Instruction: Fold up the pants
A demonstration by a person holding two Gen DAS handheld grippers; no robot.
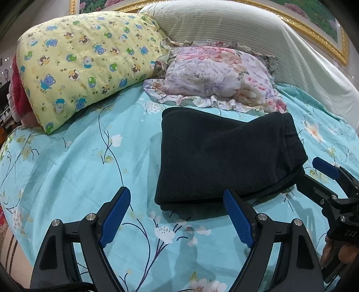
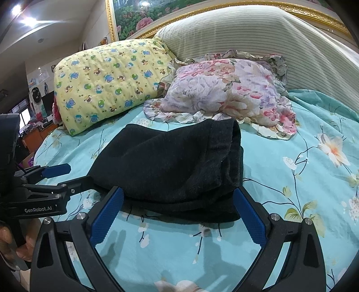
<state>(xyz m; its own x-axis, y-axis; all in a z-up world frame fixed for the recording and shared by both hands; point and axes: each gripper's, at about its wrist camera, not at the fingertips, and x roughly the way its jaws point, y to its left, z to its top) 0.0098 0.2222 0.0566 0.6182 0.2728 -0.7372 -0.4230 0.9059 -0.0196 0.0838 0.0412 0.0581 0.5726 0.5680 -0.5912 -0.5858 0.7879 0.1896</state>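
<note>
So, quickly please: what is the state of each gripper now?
Left gripper: open, holding nothing, at the near edge of the pants.
Right gripper: open, holding nothing, also at the pants.

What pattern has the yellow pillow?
Yellow quilted pillow: small cartoon bears and paw prints, clearest in left wrist view.

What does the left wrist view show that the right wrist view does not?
Only the left wrist view shows the red fabric behind the yellow bear-print pillow. Only the right wrist view shows the cluttered room corner and ceiling lights. Both show the folded black pants on the turquoise flowered bedsheet, the floral ruffled pillow, and both grippers open.
</note>
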